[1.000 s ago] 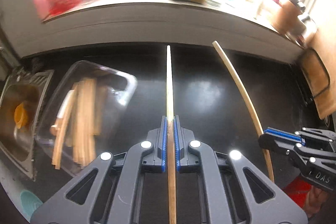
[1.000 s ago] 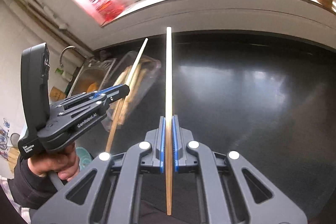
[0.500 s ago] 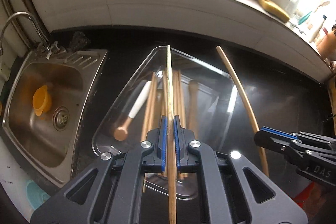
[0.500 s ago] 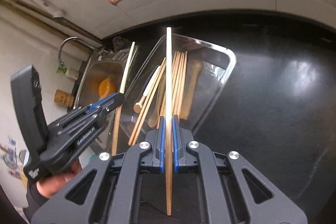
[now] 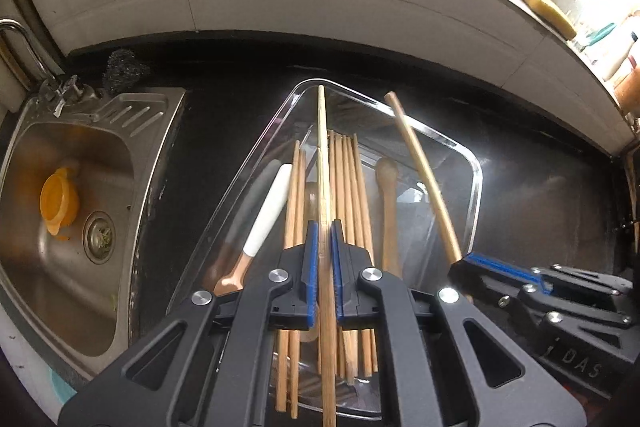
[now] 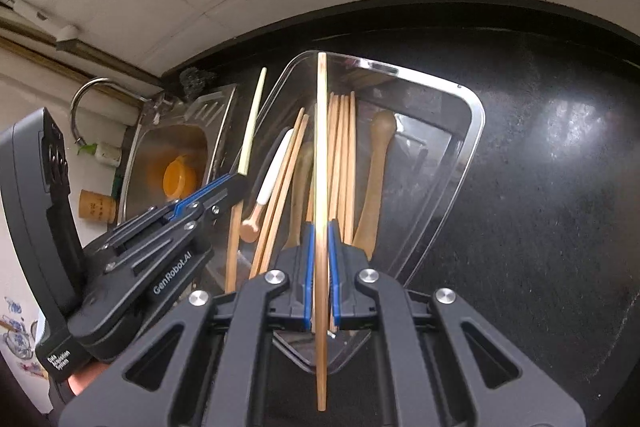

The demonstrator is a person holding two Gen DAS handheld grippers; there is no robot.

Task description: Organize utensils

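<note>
While both tools hung over the clear tray [image 5: 476,171] | left gripper [image 5: 324,291] clamped one chopstick [image 5: 323,163]; right gripper [image 6: 319,291] clamped another chopstick [image 6: 320,131] | judged light, stiff, slippery (grip mid-shaft)

The left gripper [image 5: 324,263] hides the near ends of the chopsticks [image 5: 348,195] in the clear tray [image 5: 476,187]. The sink [image 5: 120,227] is cut by the picture's left edge. The tray's near rim lies behind the right gripper [image 6: 320,267].
</note>
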